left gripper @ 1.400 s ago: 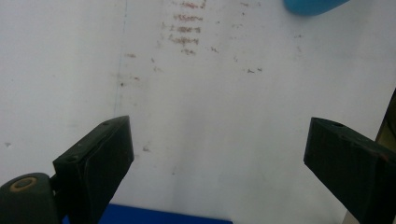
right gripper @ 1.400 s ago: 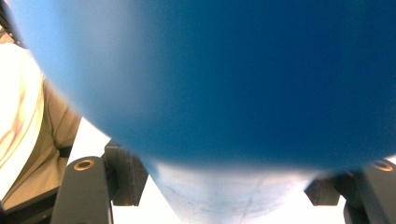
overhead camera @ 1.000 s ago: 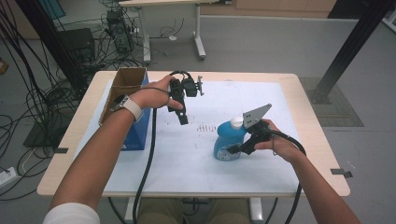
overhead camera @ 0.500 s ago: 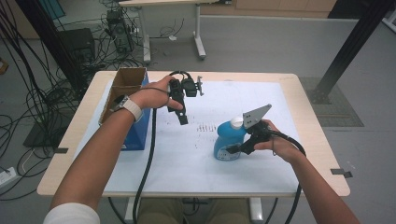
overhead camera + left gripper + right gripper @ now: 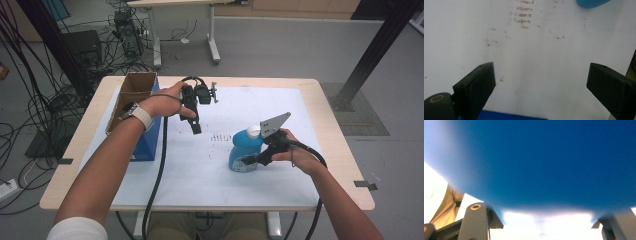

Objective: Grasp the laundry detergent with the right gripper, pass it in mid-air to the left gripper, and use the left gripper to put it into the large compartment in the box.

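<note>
Right gripper view: jaws closing around blue bottle [image 5: 544,162]

I count one blue bottle [image 5: 244,151] with a single white cap [image 5: 254,131], one cardboard box [image 5: 131,97] with two open compartments, and one blue box [image 5: 148,142] beside it. My two hands carry two grippers, my left gripper [image 5: 195,127] and my right gripper [image 5: 248,160], each with two black jaws and one trailing cable. One white sheet [image 5: 200,175] covers the one table [image 5: 332,145] I work at.
</note>
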{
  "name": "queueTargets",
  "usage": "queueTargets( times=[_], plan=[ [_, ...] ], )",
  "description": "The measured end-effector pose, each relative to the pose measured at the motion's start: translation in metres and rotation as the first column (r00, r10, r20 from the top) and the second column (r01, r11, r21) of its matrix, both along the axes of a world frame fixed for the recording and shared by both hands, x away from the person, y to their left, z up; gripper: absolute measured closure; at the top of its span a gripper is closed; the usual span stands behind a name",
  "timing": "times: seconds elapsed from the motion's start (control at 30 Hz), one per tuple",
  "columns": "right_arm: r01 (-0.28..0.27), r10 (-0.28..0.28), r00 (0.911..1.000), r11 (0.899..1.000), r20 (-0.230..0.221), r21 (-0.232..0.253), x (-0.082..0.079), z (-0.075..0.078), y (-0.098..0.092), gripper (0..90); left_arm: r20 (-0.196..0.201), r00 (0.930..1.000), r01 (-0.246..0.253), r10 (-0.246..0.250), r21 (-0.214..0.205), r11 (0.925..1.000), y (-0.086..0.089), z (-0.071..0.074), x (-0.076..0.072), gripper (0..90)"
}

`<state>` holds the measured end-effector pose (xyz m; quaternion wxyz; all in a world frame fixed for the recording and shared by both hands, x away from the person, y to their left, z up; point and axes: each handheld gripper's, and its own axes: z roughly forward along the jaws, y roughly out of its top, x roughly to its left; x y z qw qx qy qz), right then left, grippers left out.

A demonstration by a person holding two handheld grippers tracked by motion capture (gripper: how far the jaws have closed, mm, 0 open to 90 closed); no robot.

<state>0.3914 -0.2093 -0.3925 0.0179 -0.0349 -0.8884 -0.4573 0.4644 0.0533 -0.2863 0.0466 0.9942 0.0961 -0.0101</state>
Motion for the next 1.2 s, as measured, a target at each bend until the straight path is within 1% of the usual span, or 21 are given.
queueTargets(
  times=[0.23,0.7,0.87,1.2],
  plan=[
    [-0.002,0.002,1.0000,1.000,-0.006,0.017,0.0003,-0.0013,0.0001,37.6,0.002,1.0000,-0.003,0.003,-0.001,1.0000,0.0008,0.0004,-0.0001,8.8],
    [-0.001,0.001,1.0000,1.000,0.003,0.028,0.0002,-0.0026,-0.0003,40.5,0.002,1.0000,-0.002,0.002,-0.002,1.0000,0.0005,-0.0001,-0.0001,8.8],
    [0.001,-0.002,1.0000,0.999,0.007,0.040,-0.0005,-0.0037,-0.0010,41.0,0.002,1.0000,-0.002,0.002,-0.002,1.0000,0.0005,-0.0002,-0.0001,8.8],
    [-0.003,0.002,0.9999,0.999,0.011,0.039,-0.0004,-0.0034,-0.0011,41.3,0.003,1.0000,-0.002,0.002,-0.001,1.0000,-0.0002,0.0000,-0.0006,8.9]
  ],
)
